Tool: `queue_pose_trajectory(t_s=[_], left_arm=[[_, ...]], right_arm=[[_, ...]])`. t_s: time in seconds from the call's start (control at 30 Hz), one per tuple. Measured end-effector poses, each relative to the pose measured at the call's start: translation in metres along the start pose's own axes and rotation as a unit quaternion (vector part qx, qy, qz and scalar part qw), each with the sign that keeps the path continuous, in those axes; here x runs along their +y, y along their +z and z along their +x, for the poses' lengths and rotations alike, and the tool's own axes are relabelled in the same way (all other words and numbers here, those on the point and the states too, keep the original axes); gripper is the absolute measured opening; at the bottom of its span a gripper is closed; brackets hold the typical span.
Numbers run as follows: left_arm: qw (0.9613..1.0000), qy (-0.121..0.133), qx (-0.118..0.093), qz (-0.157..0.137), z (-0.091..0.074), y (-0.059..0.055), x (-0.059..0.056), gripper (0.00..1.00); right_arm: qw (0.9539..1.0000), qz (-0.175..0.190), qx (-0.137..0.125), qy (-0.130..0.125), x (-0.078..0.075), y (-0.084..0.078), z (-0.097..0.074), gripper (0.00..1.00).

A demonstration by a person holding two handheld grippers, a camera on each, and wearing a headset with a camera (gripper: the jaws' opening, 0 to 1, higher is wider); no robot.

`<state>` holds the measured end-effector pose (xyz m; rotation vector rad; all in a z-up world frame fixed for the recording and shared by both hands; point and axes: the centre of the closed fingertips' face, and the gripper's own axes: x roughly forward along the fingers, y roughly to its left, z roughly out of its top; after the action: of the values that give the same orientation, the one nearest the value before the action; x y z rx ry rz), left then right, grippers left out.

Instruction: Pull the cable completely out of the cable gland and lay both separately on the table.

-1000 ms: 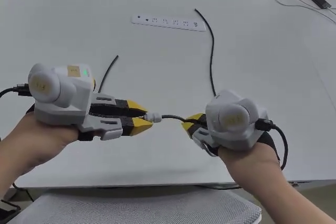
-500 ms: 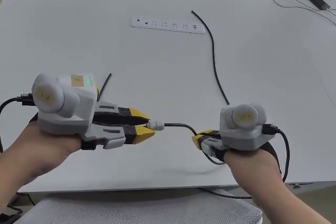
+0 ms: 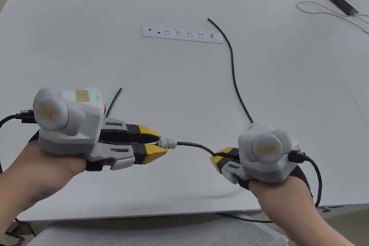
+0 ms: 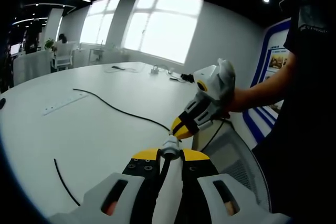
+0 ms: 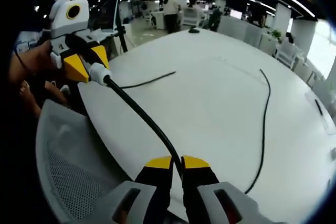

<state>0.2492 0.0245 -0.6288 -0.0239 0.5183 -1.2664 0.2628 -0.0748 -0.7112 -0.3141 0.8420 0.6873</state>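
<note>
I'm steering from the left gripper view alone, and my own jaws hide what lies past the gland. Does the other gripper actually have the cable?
Observer: Yes. In the right gripper view, the right gripper is shut on the cable.
Operator: Is the cable out of the gland yet?
Observer: No. The same view shows it running straight into the cable gland, which is pinched in your left gripper.
Operator: Is the stretch between the grippers taut?
Observer: It doesn't look taut. The head view shows a slight bow in that short stretch, not a straight line.
</note>
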Motion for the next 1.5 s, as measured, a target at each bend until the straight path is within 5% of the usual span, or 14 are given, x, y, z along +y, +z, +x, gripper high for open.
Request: queue_pose_trajectory(t_s=[0.23, 0.43, 0.57, 0.83, 1.2, 1.5], left_arm=[[1.0000, 0.004, -0.002, -0.003, -0.001, 0.001, 0.004, 0.15], [1.0000, 0.008, -0.002, -0.005, -0.001, 0.001, 0.005, 0.15], [1.0000, 0.007, 0.000, -0.007, 0.000, -0.002, 0.004, 0.15], [1.0000, 0.004, 0.002, -0.005, 0.000, -0.003, 0.002, 0.15], [1.0000, 0.002, 0.005, -0.006, 0.001, -0.005, -0.002, 0.15], [0.9999, 0.004, 0.006, -0.009, 0.002, -0.005, -0.001, 0.15]], right_arm=[[0.9992, -0.039, -0.001, -0.013, -0.002, 0.005, -0.007, 0.03], [0.9959, -0.087, -0.024, -0.009, 0.005, 0.025, -0.020, 0.17], [0.9873, -0.147, -0.060, 0.003, 0.024, 0.055, -0.031, 0.22], [0.9699, -0.235, -0.062, 0.011, 0.055, 0.077, -0.027, 0.22], [0.9609, -0.272, -0.051, 0.012, 0.068, 0.077, -0.016, 0.10], [0.9614, -0.271, -0.047, 0.010, 0.071, 0.076, -0.015, 0.01]])
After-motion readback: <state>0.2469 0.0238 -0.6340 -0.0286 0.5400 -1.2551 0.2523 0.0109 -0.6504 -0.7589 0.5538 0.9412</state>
